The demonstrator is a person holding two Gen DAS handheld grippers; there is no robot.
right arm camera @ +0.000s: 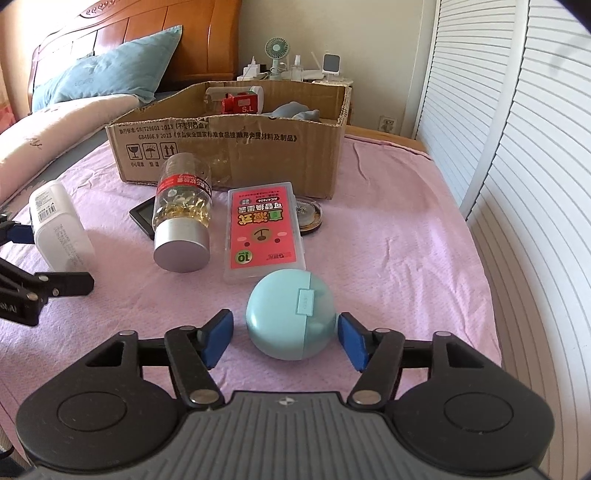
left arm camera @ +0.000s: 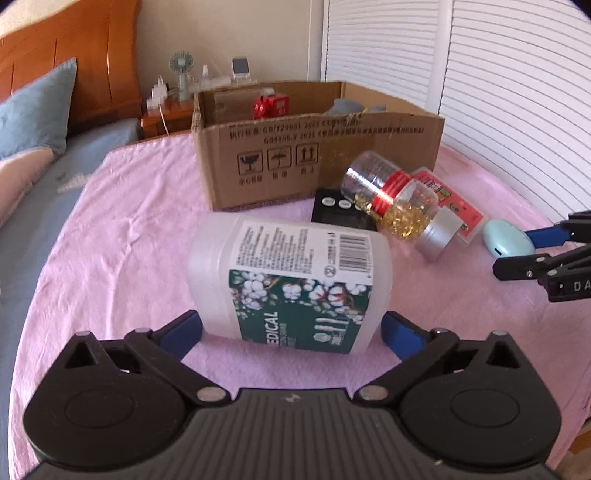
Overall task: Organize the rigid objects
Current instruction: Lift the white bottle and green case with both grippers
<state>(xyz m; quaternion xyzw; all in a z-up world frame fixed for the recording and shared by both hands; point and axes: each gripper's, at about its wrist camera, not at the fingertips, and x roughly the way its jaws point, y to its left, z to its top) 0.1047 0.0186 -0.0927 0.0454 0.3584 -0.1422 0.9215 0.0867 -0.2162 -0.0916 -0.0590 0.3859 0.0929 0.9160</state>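
Left wrist view: the left tool (left arm camera: 291,328) has its jaws spread wide on either side of a white plastic container (left arm camera: 291,280) with a green cotton-flower label. The container lies on its side on the pink bedspread (left arm camera: 129,229), between the blue pads (left arm camera: 399,332); whether the pads touch its ends I cannot tell, and they do not appear to press on it. Beyond the container lies a black device with buttons (left arm camera: 340,212), and on it rests a clear bottle of yellow capsules (left arm camera: 395,203), tipped over, its silver cap toward the camera. Behind that stands an open cardboard box (left arm camera: 317,162) holding a red toy (left arm camera: 269,105) and some grey-blue cloth.

In the right wrist view, the right tool (right arm camera: 284,339) is partly spread around a round light-blue case (right arm camera: 291,317) on the bedspread. The right pad (right arm camera: 351,339) sits just at the case's side and the left pad stands clear of it, so the case is not pinched. Just past the case lies a flat pink-labelled plastic box (right arm camera: 264,232), with a round flat tin (right arm camera: 310,216) tucked at its far right corner. A blue pillow (right arm camera: 110,70) leans against the wooden headboard (right arm camera: 147,33) beyond.
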